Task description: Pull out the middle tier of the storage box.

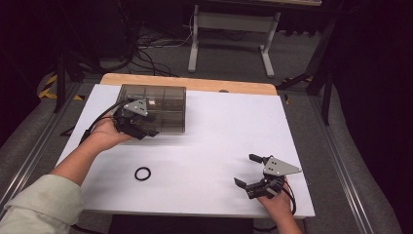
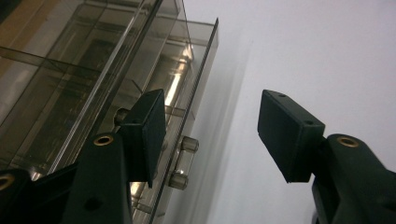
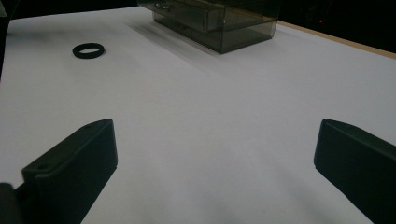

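Two black jaws rise from the bottom of the right gripper view, standing wide apart with bare white table (image 3: 210,121) between them. Their lower ends are cut off by the picture's edge. In the high view the right gripper (image 1: 252,174) sits at about 5 o'clock on the table, held by a hand whose arm leaves the picture at the bottom.

At about 10 o'clock stands the smoky see-through drawer box (image 1: 158,108). The left gripper (image 1: 148,127) is right at its near side, and the hand and grey plate hide part of the box front. In the left gripper view the jaws stand partly open. One pad (image 2: 147,133) is in front of the drawer front, close to the small clear handle (image 2: 183,161) (its two round knobs peek out beside the pad). The other pad is over bare white table. The handle lies between the pads, but they do not squeeze it. Whether the first pad touches the drawer front is hard to tell. What is inside the box is too dim and shiny to make out.

A small black ring (image 1: 142,173) lies flat near 7 o'clock, well apart from both grippers.
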